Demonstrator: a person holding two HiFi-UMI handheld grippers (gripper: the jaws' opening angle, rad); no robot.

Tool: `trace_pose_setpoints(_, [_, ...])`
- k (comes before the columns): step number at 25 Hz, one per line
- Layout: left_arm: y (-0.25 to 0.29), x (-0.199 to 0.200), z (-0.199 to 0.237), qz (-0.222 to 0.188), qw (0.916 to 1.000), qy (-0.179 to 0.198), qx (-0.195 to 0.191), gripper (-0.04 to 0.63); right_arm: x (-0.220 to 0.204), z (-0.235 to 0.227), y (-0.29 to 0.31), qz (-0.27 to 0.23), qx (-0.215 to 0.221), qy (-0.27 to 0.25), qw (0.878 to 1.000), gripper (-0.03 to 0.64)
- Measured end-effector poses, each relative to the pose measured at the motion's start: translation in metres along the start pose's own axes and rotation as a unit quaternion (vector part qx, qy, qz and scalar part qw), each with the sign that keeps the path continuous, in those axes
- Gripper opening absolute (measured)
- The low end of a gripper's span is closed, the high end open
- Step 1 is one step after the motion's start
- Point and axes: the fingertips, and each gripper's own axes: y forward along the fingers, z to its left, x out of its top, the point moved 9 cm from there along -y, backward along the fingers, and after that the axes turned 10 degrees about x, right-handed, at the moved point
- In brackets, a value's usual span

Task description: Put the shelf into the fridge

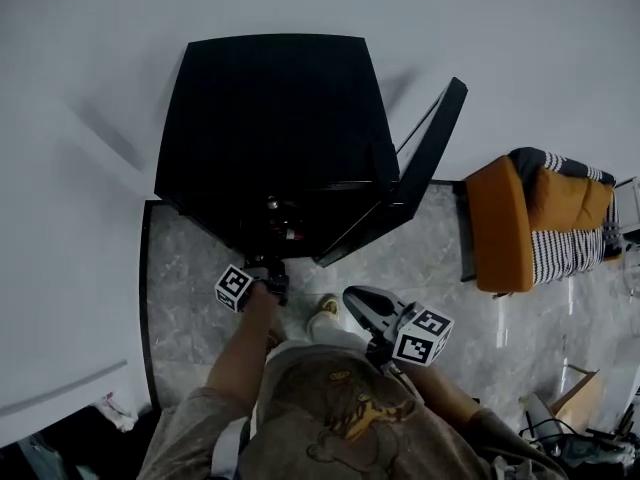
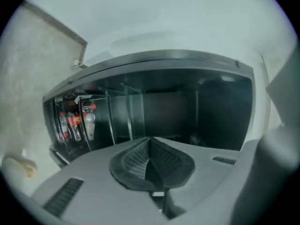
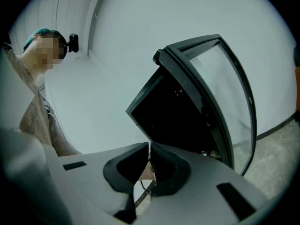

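Nearest, in front of the fridge (image 1: pixel 270 118), the right gripper (image 1: pixel 352 298) hangs with its jaws pressed together on nothing, aimed toward the open glass door (image 1: pixel 428 158). The left gripper (image 1: pixel 272 273) sits at the fridge's mouth, jaws likewise closed and empty. Inside the fridge, bottles (image 2: pixel 75 123) stand beside thin upright panels (image 2: pixel 126 116); whether one of these is the shelf I cannot tell. An orange chair (image 1: pixel 500 228) stands right of the fridge.
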Motion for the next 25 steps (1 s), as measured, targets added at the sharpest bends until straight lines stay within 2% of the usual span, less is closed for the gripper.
trace_pose_setpoints(2, [-0.015, 0.000, -0.021, 0.037, 0.9988, 0.032, -0.001, 0.005, -0.001, 0.002, 0.005, 0.000, 0.007, 0.000, 1.000, 0.026])
trace_pose_setpoints(5, [-0.040, -0.001, -0.057, 0.089, 0.9927, 0.079, -0.015, 0.005, 0.001, 0.003, 0.015, 0.003, 0.020, 0.004, 1.000, 0.026])
trace_pose_setpoints(7, [-0.058, -0.002, -0.083, 0.115, 0.9883, 0.090, -0.044, 0.005, 0.005, 0.005, 0.022, 0.004, 0.034, 0.010, 0.999, 0.026])
trace_pose_setpoints(9, [-0.078, -0.003, -0.109, 0.137, 0.9840, 0.084, -0.077, 0.005, 0.008, 0.010, 0.029, 0.005, 0.050, 0.007, 0.999, 0.026])
trace_pose_setpoints(12, [-0.105, 0.005, -0.136, 0.159, 0.9761, 0.110, -0.098, 0.005, 0.013, 0.020, 0.040, 0.014, 0.066, -0.023, 0.997, 0.026])
trace_pose_setpoints(16, [-0.129, 0.015, -0.166, 0.173, 0.9607, 0.186, -0.113, 0.005, 0.023, 0.033, 0.051, 0.030, 0.087, -0.081, 0.992, 0.026])
trace_pose_setpoints(18, [-0.139, 0.015, -0.180, 0.180, 0.9452, 0.239, -0.130, 0.005, 0.027, 0.037, 0.055, 0.040, 0.099, -0.109, 0.988, 0.026])
trace_pose_setpoints(22, [-0.152, 0.004, -0.208, 0.198, 0.8896, 0.369, -0.183, 0.005, 0.034, 0.044, 0.058, 0.053, 0.126, -0.152, 0.979, 0.026])
trace_pose_setpoints(25, [-0.154, -0.005, -0.217, 0.201, 0.8531, 0.437, -0.203, 0.005, 0.038, 0.047, 0.058, 0.057, 0.141, -0.167, 0.974, 0.026])
